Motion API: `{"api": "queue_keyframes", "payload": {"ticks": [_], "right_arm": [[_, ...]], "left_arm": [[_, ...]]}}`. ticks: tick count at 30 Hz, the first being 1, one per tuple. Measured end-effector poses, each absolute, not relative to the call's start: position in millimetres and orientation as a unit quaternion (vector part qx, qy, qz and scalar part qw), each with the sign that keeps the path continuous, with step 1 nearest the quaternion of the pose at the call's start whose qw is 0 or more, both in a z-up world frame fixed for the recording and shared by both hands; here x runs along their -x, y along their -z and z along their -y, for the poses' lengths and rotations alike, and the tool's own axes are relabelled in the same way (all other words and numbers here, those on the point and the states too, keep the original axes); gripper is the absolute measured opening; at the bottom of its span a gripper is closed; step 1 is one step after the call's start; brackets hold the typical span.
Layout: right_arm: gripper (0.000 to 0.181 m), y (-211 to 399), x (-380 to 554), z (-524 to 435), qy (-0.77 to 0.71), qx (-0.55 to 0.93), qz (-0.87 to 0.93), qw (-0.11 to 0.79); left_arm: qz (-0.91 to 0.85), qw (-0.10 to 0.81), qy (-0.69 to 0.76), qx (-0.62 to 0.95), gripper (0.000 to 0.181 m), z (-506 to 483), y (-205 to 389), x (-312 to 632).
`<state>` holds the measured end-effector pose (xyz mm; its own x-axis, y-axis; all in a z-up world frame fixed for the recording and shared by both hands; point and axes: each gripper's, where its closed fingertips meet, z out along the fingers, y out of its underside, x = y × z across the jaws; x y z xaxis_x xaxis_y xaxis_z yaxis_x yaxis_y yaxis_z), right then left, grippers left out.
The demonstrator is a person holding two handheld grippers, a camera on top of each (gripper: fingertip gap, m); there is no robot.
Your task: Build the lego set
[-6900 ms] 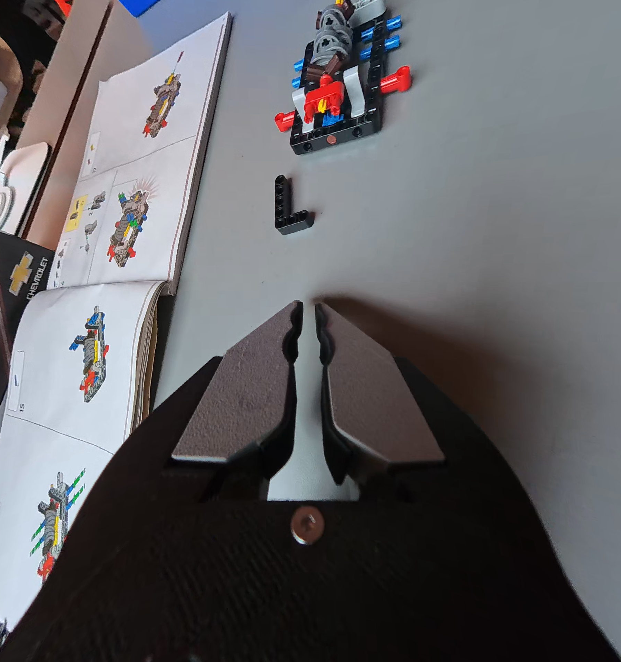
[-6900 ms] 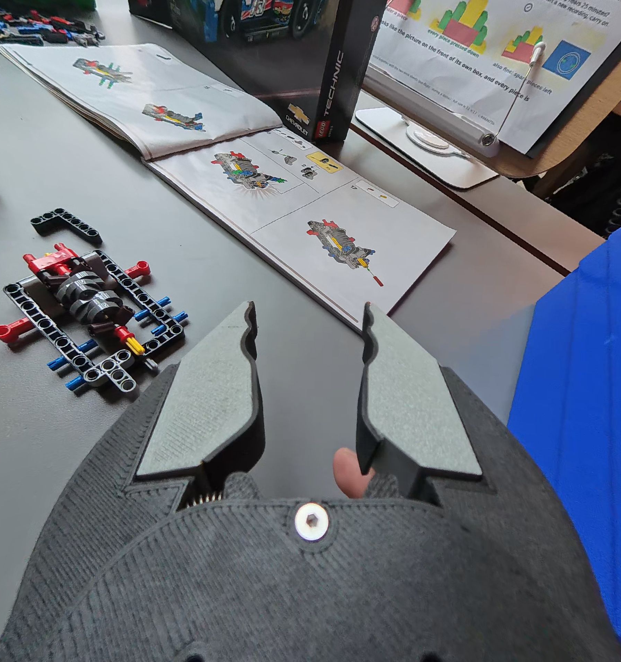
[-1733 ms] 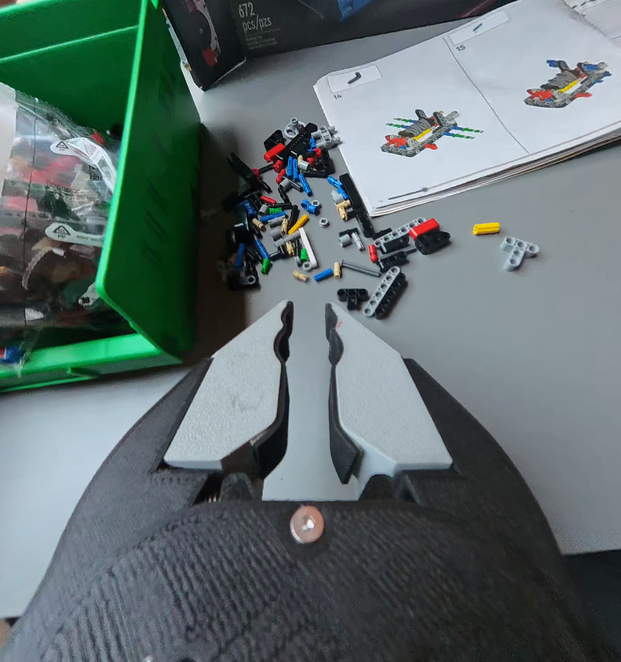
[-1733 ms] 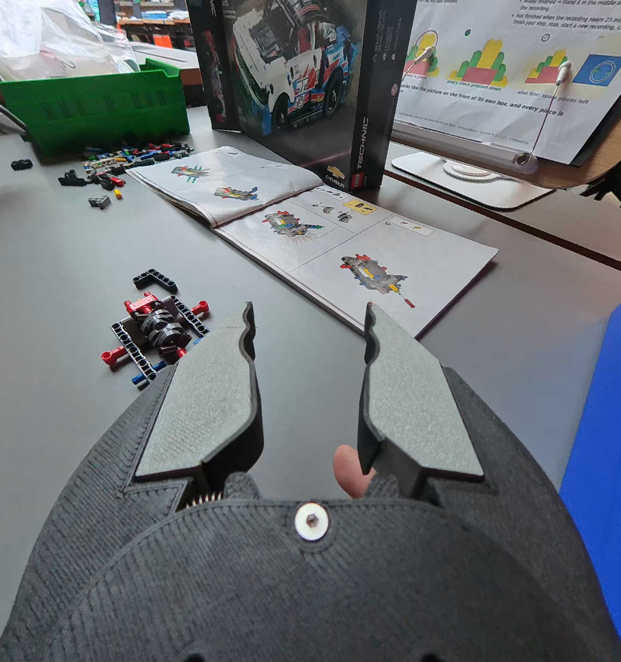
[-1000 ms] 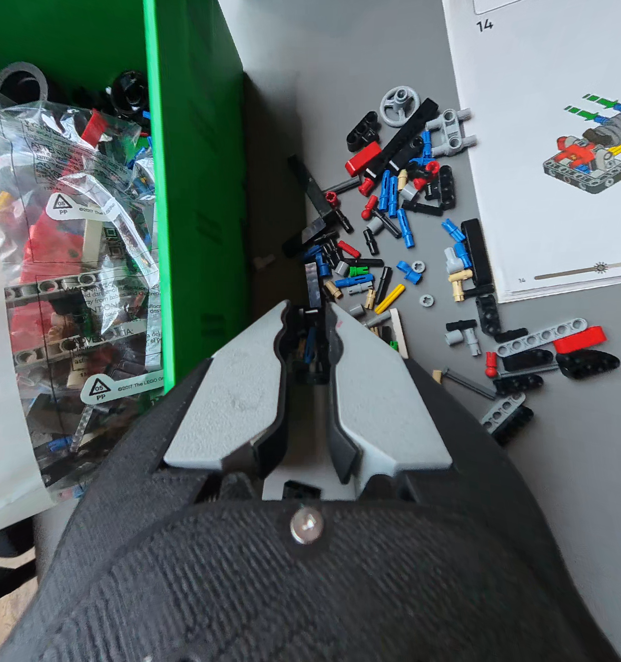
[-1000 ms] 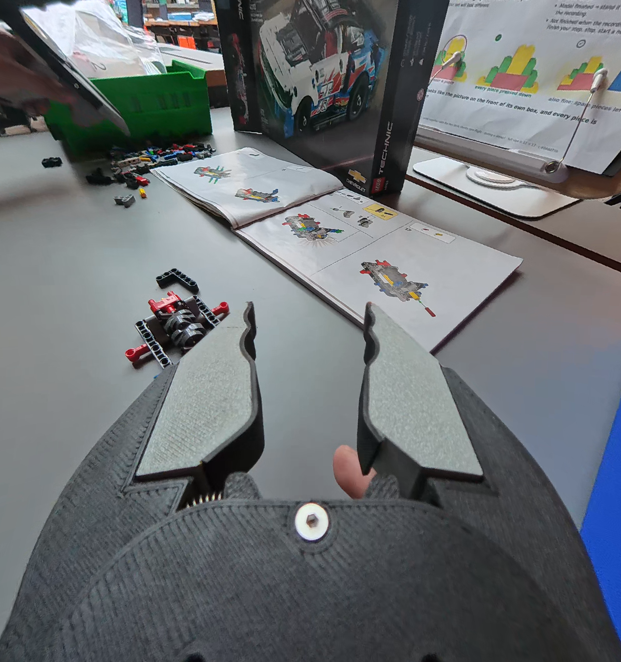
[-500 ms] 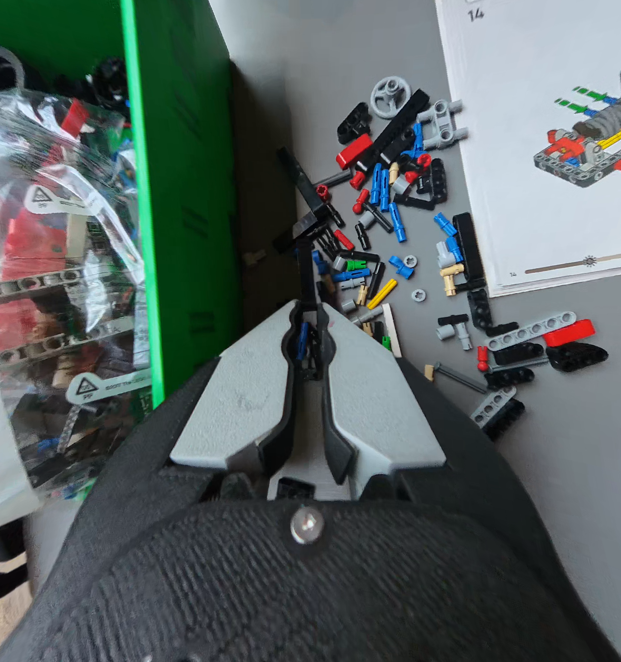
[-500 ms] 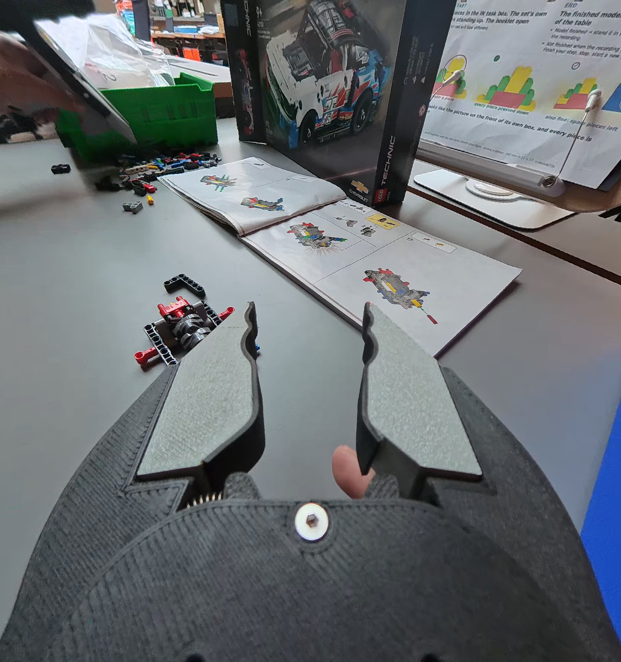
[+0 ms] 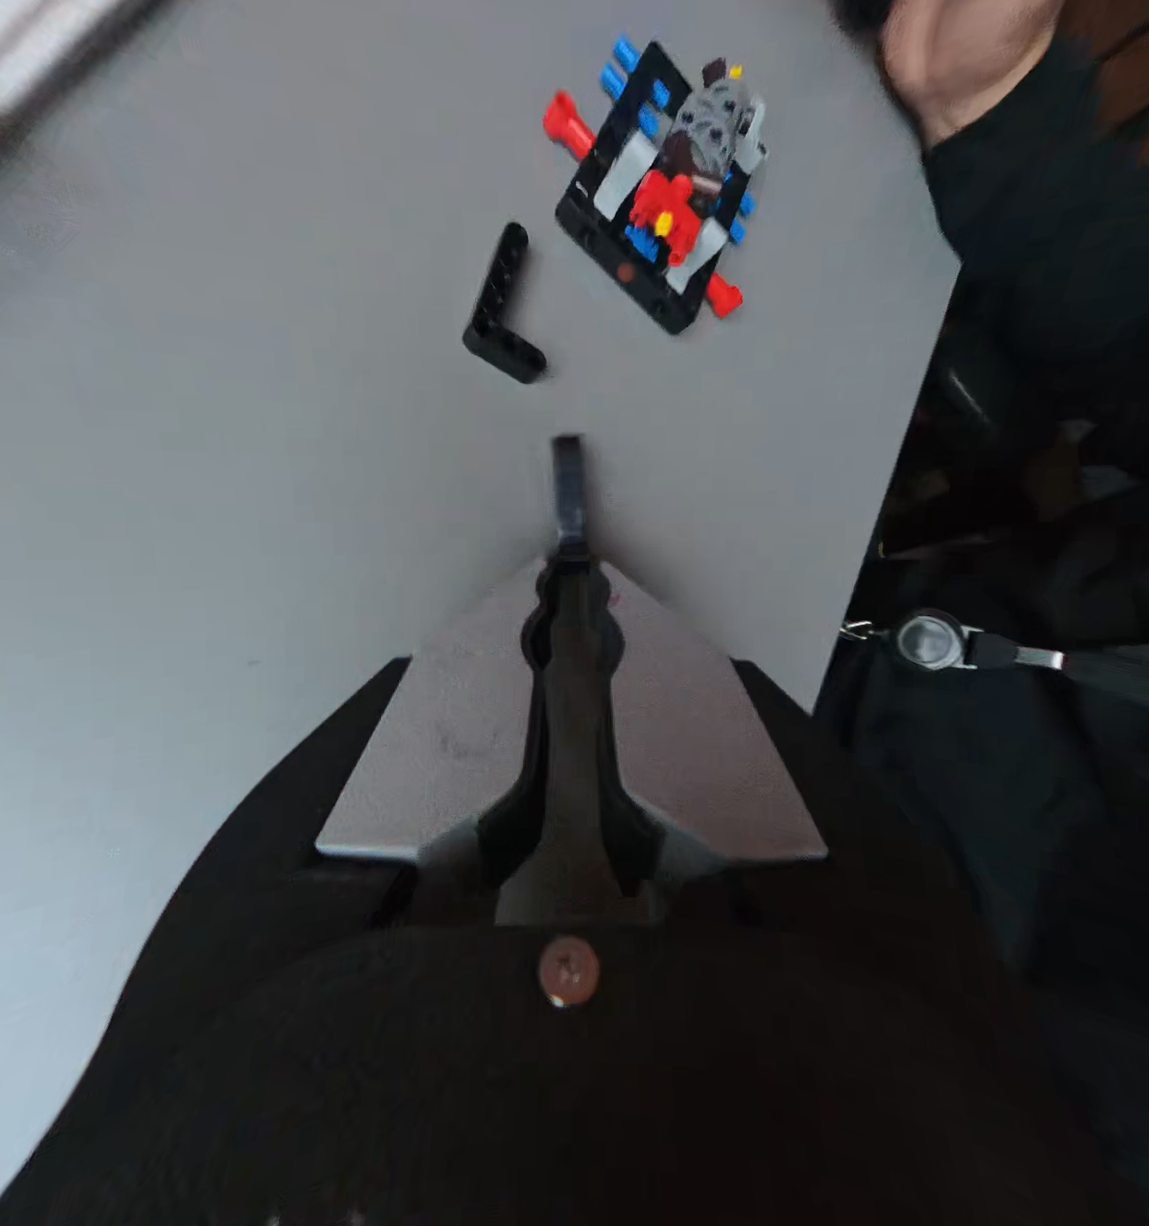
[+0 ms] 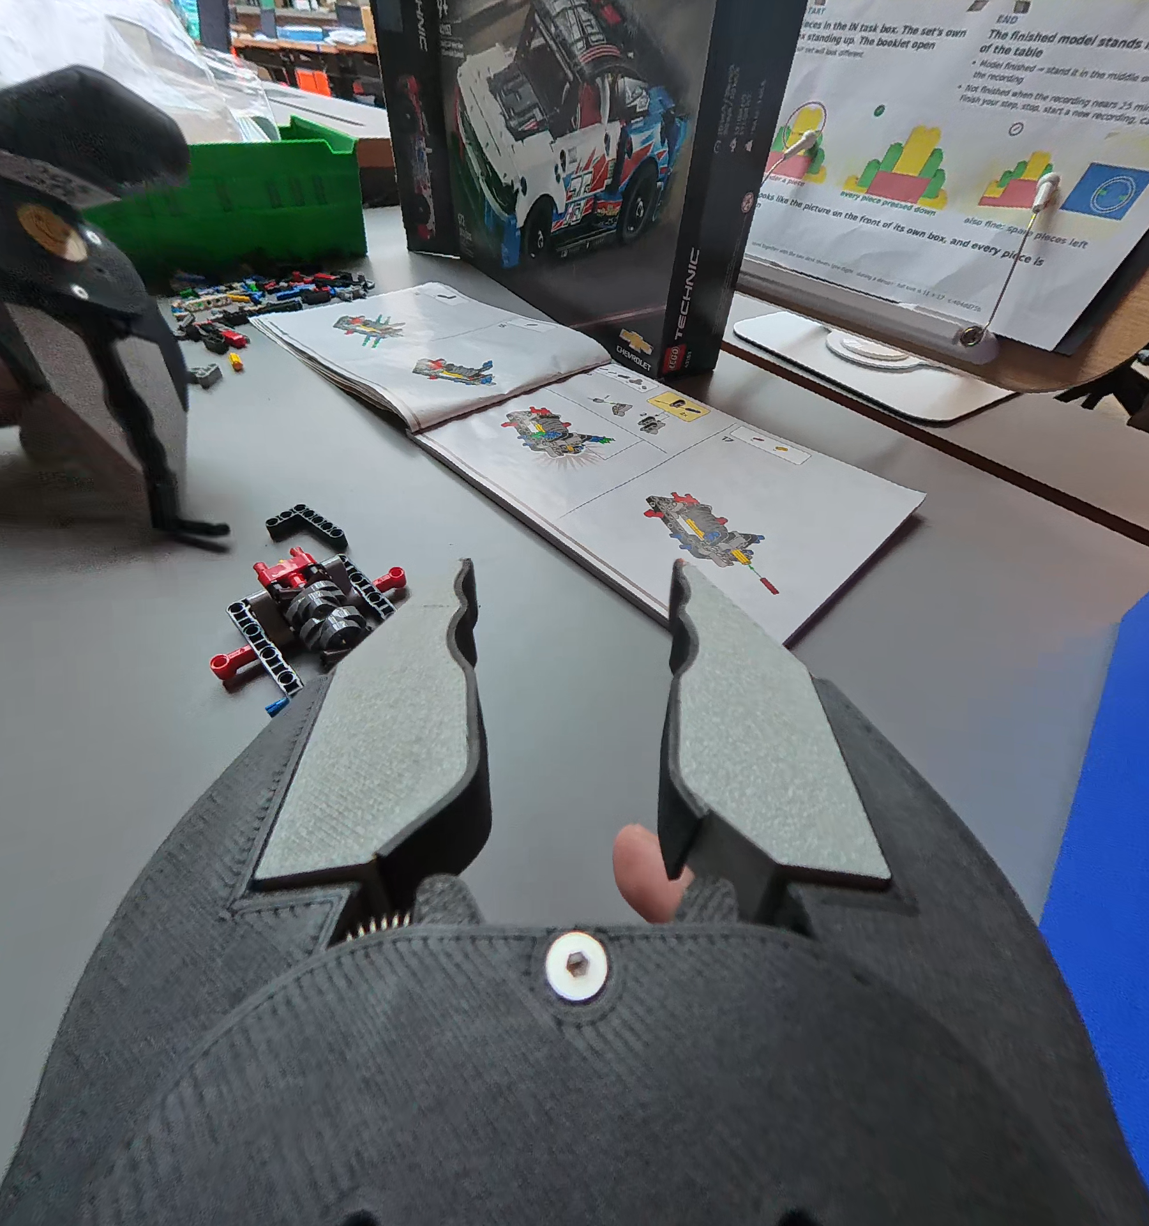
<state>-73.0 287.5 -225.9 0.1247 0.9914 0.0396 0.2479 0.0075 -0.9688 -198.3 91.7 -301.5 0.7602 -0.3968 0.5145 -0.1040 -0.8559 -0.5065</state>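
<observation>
Left gripper (image 9: 568, 564), clamped on black beam (image 9: 568, 487), arriving from parts pile; chassis (image 9: 665, 192) ahead; right gripper (image 10: 572, 597) waiting, fingers apart.

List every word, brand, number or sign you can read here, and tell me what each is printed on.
I don't copy writing out, so here is where it stands.
Set box: brand marks, lettering and numbers on front and spine, legible.
Open booklet: step and page numbers, mostly too small to read.
Printed sheet on the stand: several lines, partly legible.
Black piece in the left claw: no writing, and that view is blurred.
</observation>
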Motion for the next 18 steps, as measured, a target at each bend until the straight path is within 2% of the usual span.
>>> {"api": "queue_keyframes", "payload": {"ticks": [2, 7, 11, 17, 18], "right_arm": [[0.055, 226, 72, -288, -0.391, 0.585, 0.530, 0.473], [0.055, 226, 72, -289, -0.385, 0.584, 0.530, 0.478], [0.055, 228, 72, -289, -0.381, 0.585, 0.533, 0.478], [0.060, 227, 71, -289, -0.372, 0.580, 0.538, 0.485], [0.062, 227, 71, -291, -0.365, 0.580, 0.538, 0.491]], "left_arm": [[-0.124, 0.233, 0.381, 0.886, 0.006, -100, 299, 174], [-0.099, 0.278, 0.360, 0.885, 0.008, -123, 299, 179], [-0.114, 0.301, 0.336, 0.885, 0.034, -123, 291, 186], [-0.171, 0.362, 0.222, 0.889, 0.051, -119, 276, 223], [-0.173, 0.383, 0.197, 0.886, 0.050, -120, 273, 234]]}}
